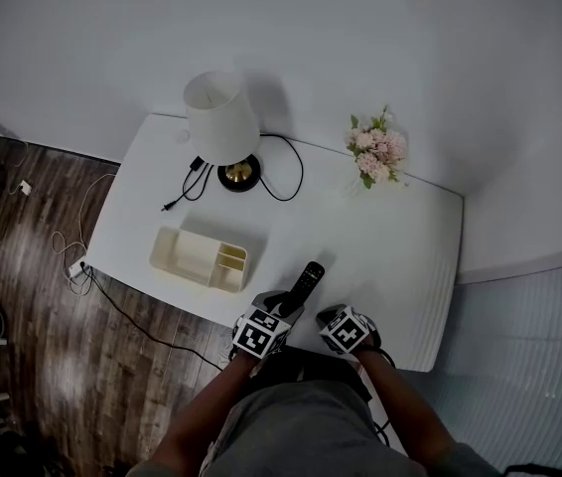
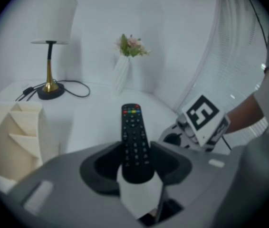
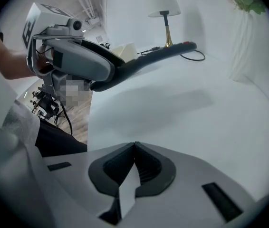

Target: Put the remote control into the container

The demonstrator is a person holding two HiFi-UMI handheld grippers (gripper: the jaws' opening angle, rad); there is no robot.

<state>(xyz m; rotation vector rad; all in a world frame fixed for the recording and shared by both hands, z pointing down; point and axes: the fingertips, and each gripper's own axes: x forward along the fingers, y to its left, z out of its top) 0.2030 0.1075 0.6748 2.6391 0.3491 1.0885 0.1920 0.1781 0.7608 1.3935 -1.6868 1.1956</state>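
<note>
The black remote control [image 1: 307, 279] sticks out forward from my left gripper [image 1: 289, 306], whose jaws are shut on its rear end near the table's front edge. In the left gripper view the remote control [image 2: 134, 139] lies buttons up between the pads of the left gripper [image 2: 135, 164]. The right gripper view shows the remote control [image 3: 159, 55] held level above the table. The cream container [image 1: 187, 257] with its dividers stands empty to the left of the remote; its wall [image 2: 11, 137] is close on my left. My right gripper [image 1: 331, 316] is shut and empty [image 3: 134, 148], just right of the left one.
A white-shaded lamp [image 1: 219, 117] on a brass base stands at the back, its black cable [image 1: 283, 172] looping over the white table [image 1: 400, 256]. A vase of pink flowers [image 1: 378, 152] is at the back right. Wooden floor with cords lies to the left.
</note>
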